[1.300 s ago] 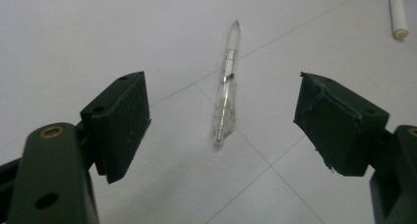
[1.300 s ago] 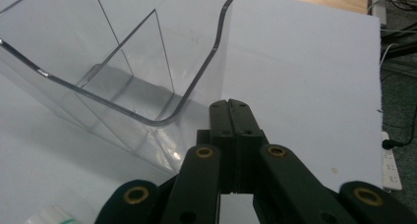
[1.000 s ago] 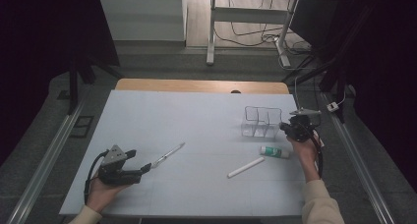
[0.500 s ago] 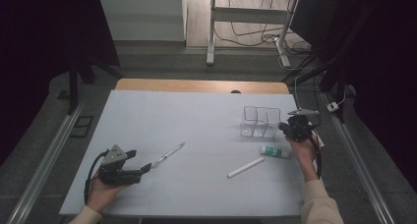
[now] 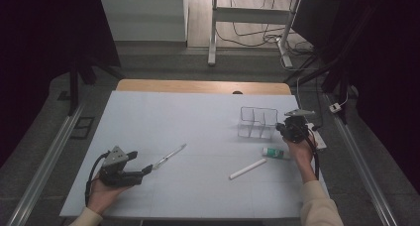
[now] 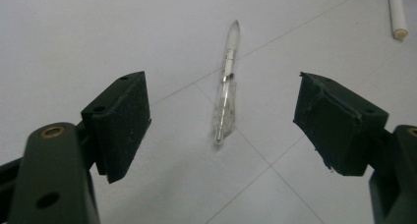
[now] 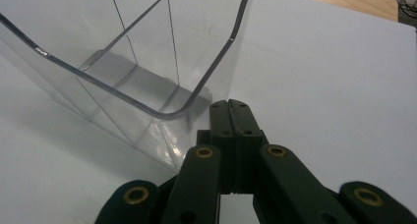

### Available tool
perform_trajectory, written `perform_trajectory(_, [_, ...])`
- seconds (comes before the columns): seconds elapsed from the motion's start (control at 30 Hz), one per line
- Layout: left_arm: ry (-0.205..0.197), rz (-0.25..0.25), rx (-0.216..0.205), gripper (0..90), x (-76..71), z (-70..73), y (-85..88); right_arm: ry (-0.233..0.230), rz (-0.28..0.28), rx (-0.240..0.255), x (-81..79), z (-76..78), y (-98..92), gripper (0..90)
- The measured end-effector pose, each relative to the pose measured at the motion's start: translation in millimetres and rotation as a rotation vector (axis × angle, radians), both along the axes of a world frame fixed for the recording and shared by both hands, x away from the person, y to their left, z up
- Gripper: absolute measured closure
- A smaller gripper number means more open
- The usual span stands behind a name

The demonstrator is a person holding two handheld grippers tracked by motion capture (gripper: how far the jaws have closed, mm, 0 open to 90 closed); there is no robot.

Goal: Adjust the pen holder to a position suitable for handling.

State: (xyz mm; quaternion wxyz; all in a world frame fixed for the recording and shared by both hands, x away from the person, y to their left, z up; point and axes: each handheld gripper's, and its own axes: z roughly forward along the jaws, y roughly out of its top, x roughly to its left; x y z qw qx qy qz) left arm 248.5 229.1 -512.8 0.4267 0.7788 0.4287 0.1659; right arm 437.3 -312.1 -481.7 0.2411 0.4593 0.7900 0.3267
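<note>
While the left tongs (image 6: 221,121) gape around the pen (image 6: 226,86), the right tongs (image 7: 229,111), pressed together, could tip the organizer (image 7: 133,67) by nudging.

A dim lab or workshop: a white work table (image 5: 198,117) on rails, loose floor cables (image 5: 252,35) beyond.

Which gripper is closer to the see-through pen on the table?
Left. The left gripper has its open jaws pointed at the clear pen, just short of it. The right gripper, shut, is far across the table beside the clear organizer.
</note>
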Motion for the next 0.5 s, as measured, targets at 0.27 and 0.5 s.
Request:
perform_trajectory(0.27, [0.002,-0.001,0.002,21.5,0.2,-0.3,-0.1,-0.012,0.021,0.000,1.3,0.9,11.1,89.2])
perform_trajectory(0.5, [0.003,-0.001,0.002,21.5,0.2,-0.3,-0.3,-0.007,0.040,-0.006,2.4,1.1,20.2,89.1])
